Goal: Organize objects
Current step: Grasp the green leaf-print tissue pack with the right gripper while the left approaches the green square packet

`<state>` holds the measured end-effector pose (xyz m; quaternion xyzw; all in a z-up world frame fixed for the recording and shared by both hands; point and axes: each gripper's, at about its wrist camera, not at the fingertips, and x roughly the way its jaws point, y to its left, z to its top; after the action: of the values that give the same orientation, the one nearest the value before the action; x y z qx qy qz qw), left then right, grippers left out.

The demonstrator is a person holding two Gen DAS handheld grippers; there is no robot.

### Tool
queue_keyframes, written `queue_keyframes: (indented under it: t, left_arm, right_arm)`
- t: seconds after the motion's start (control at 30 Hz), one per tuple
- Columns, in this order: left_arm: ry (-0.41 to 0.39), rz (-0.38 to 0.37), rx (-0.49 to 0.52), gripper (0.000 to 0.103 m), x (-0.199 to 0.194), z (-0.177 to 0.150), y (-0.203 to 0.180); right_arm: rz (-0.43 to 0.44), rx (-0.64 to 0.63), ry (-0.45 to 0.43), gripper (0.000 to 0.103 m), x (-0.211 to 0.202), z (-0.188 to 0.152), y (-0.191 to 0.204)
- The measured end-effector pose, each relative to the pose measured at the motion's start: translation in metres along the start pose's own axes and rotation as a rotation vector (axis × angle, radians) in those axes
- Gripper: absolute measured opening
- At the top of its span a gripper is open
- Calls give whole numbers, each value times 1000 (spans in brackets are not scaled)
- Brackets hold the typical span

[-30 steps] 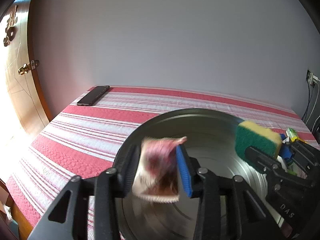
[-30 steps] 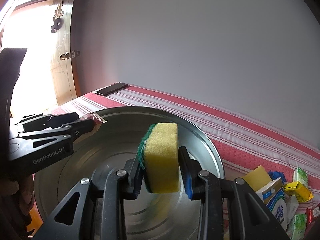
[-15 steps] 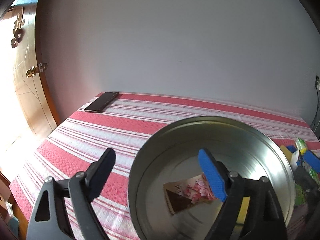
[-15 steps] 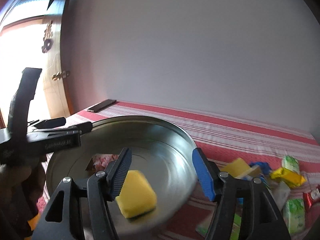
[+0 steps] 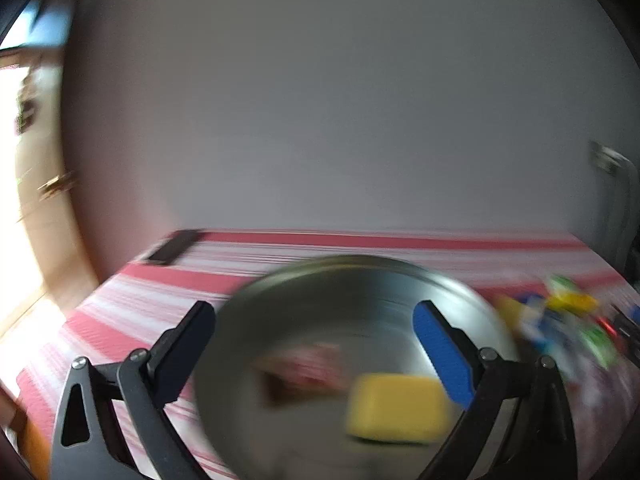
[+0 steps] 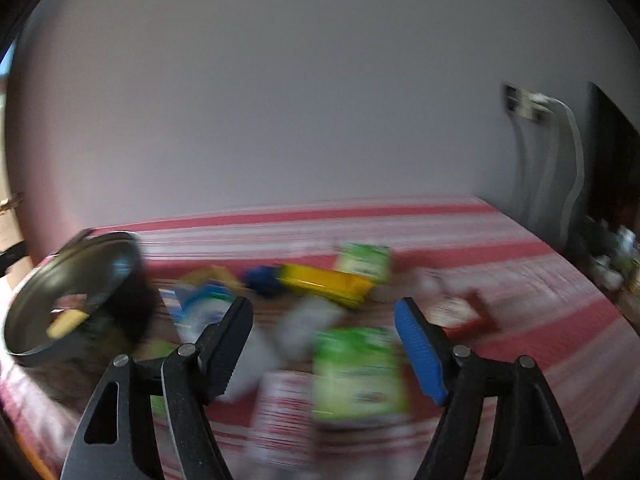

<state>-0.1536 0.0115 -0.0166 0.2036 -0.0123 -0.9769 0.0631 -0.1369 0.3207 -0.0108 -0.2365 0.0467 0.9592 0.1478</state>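
A striped bed (image 6: 520, 264) carries everything. On it lie a pan (image 5: 360, 292), a phone (image 5: 172, 246) and a heap of packets (image 6: 352, 320).

A blurred heap of green, yellow and blue packets (image 6: 352, 320) crowds the red-and-white striped table (image 6: 520, 280) near its front edge. The round metal pan (image 5: 320, 300) blocks the middle. The cloth towards the far edge and right corner lies bare.

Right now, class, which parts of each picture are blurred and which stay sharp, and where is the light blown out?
Left wrist view: the pan, sponge and cloth smear sideways, the open left claw stays sharp, and the far left edge is overexposed. Right wrist view: the packets streak, while the open right claw stays crisp.
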Motion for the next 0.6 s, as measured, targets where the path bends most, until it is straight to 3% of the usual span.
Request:
queue_keyframes:
  t: [0.1,0.23,0.37,0.57,0.6]
  left_arm:
    - [30,-133,84,101,-3,-9,-50]
    - [68,-235,181,101,-1,-25,-106]
    - [124,-316,236,99,9,-36,-135]
    - [176,-372,289,91,19,-47,-153]
    - [164,-456,334,91,18,-48,-155]
  right_arm:
    - [-27,8,48,75,7,-1,-14]
    - [-28,-6,87,75,14,-2,-22]
    - [0,-5,118,75,16,-8,-26]
    - [59,-60,145,75,22,-9,-18]
    - [61,-69,141,75,20,-10,-16]
